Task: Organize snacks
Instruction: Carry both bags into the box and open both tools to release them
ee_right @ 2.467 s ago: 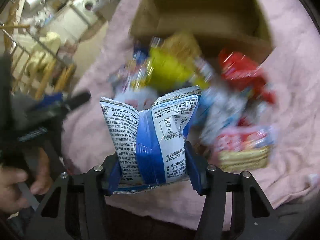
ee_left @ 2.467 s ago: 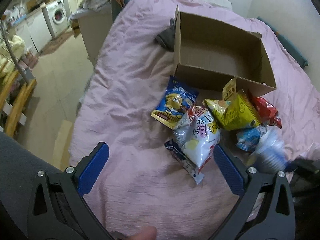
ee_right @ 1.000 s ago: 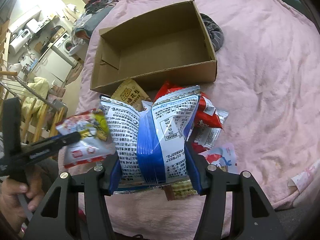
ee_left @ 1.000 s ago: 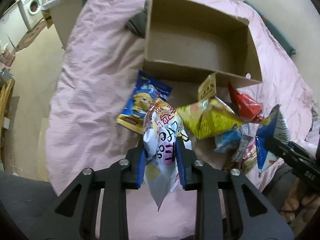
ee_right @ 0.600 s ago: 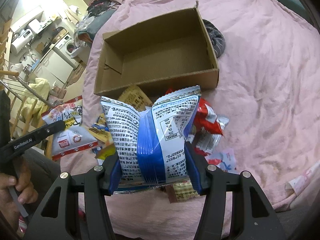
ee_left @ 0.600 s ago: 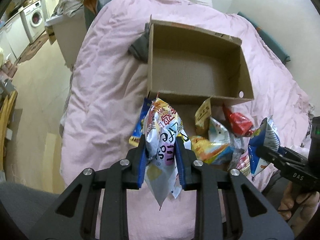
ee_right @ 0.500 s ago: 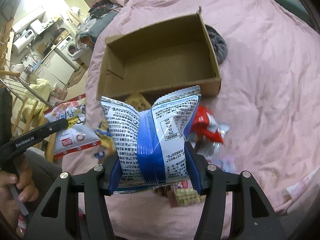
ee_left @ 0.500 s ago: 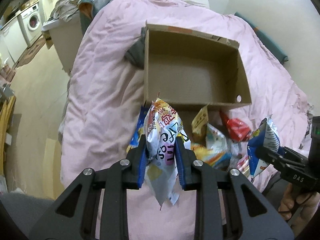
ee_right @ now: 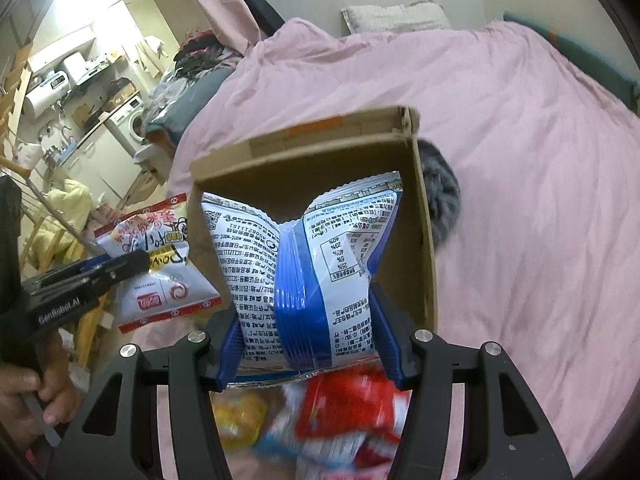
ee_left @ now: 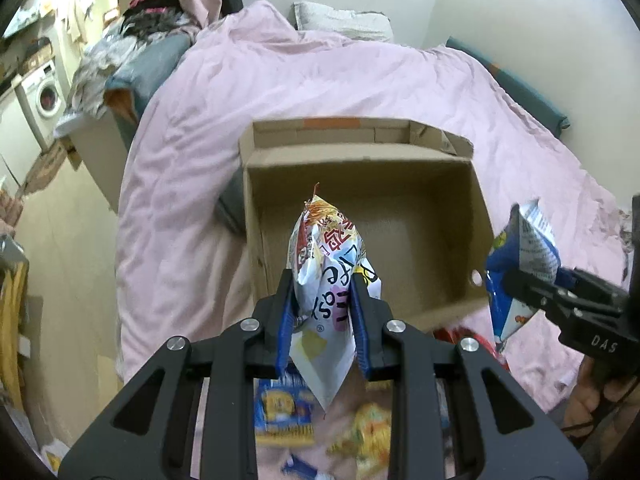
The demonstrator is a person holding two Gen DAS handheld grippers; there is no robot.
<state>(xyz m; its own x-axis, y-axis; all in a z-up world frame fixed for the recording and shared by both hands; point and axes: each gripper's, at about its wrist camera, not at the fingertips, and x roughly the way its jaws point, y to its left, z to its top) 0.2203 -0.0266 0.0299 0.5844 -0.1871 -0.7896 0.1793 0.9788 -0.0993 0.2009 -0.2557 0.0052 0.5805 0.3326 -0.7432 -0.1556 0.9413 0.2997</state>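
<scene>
My left gripper [ee_left: 322, 314] is shut on a white snack bag [ee_left: 328, 264] with red and yellow print, held up over the near edge of an open cardboard box [ee_left: 476, 200]. My right gripper [ee_right: 307, 338] is shut on a puffy blue and white snack bag [ee_right: 304, 256], also lifted in front of the box [ee_right: 424, 240]. The right gripper with its blue bag [ee_left: 520, 256] shows at the right of the left wrist view; the left one with its white bag [ee_right: 156, 256] shows at the left of the right wrist view. No snacks are visible in the part of the box that shows.
Loose snack packs lie blurred on the pink bedspread [ee_left: 180, 168] below the grippers: a blue and yellow one [ee_left: 284, 408], a yellow one [ee_left: 368, 428], red ones [ee_right: 348, 404]. A grey cloth [ee_right: 440, 196] lies beside the box. The bed's left edge drops to the floor; a washing machine [ee_left: 44, 92] stands beyond.
Both grippers have risen and moved forward with their bags, from over the snack pile to the box's near edge. The pile has slid below the fingers.
</scene>
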